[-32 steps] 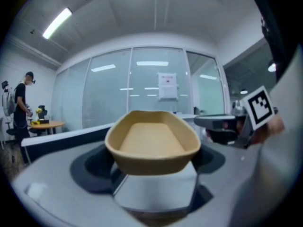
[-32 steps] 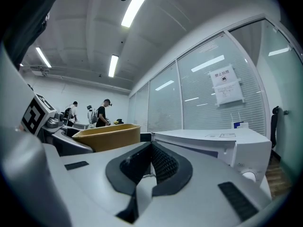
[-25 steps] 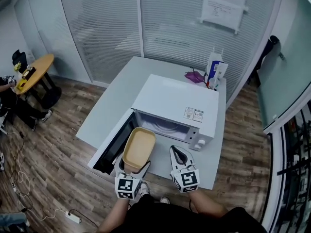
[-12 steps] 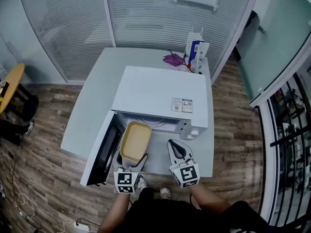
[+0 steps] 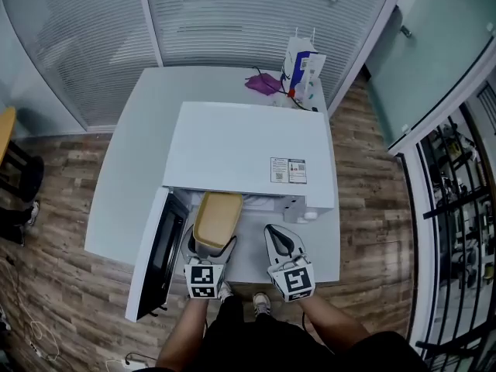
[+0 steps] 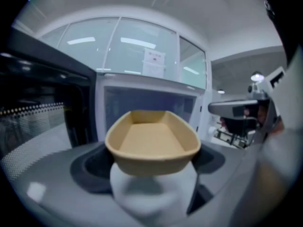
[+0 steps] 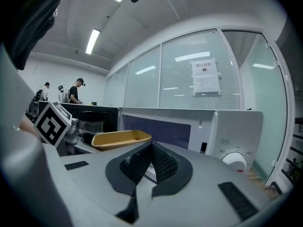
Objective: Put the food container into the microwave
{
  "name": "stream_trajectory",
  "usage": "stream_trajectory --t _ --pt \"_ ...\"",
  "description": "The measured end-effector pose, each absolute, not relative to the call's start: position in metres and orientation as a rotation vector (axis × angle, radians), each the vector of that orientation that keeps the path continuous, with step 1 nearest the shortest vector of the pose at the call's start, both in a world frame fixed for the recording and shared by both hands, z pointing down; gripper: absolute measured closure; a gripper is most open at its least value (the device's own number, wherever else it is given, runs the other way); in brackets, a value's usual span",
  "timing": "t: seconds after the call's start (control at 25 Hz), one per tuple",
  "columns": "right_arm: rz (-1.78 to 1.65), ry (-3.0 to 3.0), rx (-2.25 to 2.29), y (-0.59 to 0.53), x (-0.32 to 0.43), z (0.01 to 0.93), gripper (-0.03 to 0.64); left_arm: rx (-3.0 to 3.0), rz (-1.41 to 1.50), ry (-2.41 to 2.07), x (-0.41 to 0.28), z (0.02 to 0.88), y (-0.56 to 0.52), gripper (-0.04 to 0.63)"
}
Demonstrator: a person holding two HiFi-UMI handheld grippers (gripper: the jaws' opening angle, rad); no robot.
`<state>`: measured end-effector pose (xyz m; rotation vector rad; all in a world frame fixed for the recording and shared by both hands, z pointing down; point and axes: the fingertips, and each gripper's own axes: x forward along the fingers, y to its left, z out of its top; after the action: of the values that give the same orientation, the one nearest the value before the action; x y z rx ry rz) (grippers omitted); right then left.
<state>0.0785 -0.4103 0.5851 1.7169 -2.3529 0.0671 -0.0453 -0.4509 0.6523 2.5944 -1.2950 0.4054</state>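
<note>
**Tan container held at the mouth of an open microwave**

Seen from above, a white box-shaped microwave sits on a pale grey table. Its dark-glass door swings out toward the person on the left side, just beside the left gripper. At the table's far edge, well apart from the work, stand a white and blue carton and a crumpled purple item. Behind them runs a glass wall with horizontal blinds; the floor is wood plank. On the microwave's front right is a round white dial.

The container is a shallow, matte tan tray, oblong with rounded corners and a rolled rim, and empty. The left gripper's jaws stand wide apart and clamp its near end, holding it level. Its far end reaches the microwave's opening, just under the top edge, with the door to its left.

The right gripper hovers just right of the container, over the table in front of the dial. Its black ribbed pads are pressed together with nothing between them.

Compared with a second ago, the container has moved from over the door's edge up to the opening, and both grippers sit closer to the microwave. The left gripper's hold has not changed.
</note>
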Motion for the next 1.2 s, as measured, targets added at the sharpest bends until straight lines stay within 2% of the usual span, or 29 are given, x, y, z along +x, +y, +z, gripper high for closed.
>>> stream_trajectory --t 0.56,1.2 --pt "0.199 -2.235 1.791 -0.429 0.091 0.632 0.618 2.591 0.419 -1.368 -0.009 0.667 -0.519 0.098" --pt "0.228 -2.2 1.825 -0.439 0.089 0.643 0.618 2.542 0.494 -1.396 0.004 0.694 -0.565 0.098"
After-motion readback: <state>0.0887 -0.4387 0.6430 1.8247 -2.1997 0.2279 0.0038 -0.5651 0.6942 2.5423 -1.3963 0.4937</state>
